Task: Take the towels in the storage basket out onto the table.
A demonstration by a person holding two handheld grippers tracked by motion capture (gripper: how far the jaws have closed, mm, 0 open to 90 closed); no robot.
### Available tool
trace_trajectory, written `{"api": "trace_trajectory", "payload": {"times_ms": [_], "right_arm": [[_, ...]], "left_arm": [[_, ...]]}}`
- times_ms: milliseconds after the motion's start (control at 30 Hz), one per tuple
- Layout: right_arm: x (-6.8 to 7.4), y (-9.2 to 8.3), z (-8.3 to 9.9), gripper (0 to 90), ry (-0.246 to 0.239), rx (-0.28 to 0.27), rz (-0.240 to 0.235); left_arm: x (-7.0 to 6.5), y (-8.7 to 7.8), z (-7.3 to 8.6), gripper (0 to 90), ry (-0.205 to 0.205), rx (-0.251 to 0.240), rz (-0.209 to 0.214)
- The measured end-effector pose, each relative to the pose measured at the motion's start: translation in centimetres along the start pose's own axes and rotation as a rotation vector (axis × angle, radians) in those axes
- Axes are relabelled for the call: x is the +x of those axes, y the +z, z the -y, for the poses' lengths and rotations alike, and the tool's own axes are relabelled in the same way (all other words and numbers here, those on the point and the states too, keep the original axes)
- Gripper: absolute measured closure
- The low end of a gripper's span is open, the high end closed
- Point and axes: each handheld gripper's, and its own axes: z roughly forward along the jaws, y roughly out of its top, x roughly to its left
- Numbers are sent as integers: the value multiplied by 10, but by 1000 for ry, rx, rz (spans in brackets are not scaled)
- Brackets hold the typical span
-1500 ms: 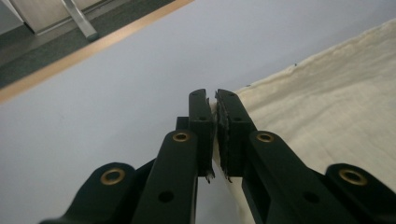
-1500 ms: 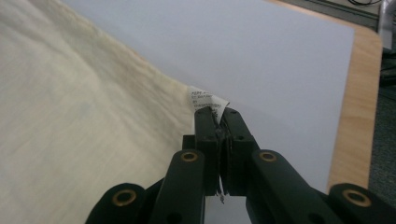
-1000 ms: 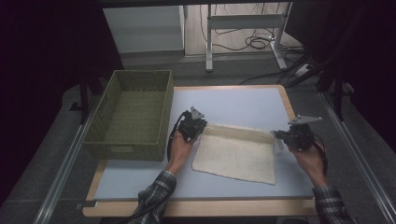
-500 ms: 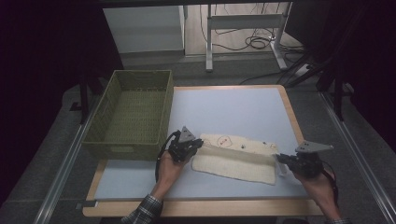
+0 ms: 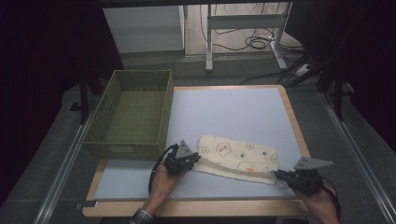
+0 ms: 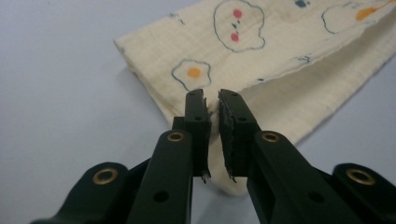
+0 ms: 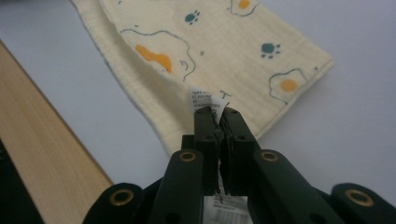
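Folding step: cloth (image 5: 236, 158) folded on table (image 5: 233, 112). Left tool (image 6: 213, 100) just loosening, small gap at cloth corner; right tool (image 7: 215, 114) pinches corner with label. Next: release both.

fingers (image 6: 201, 116): black, brass rivets | top plate: grey triangle | cuff: plaid

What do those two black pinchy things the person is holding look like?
Each hand-held gripper, left and right, is black, with two flat jaws, brass-ringed screw holes and a grey three-cornered plate on top. A black cable loops from each. A checked cuff shows at the left wrist.
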Motion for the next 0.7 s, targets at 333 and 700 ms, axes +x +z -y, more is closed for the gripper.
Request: {"api": "trace_trajectory", "payload": {"times_ms": [333, 700], "right_arm": [[5, -5, 13, 711, 60, 18, -39], [6, -22, 0, 679, 54, 12, -42]], "left_arm": [[2, -16, 20, 592, -57, 39, 26], [1, -6, 5, 596, -83, 45, 122]]}}
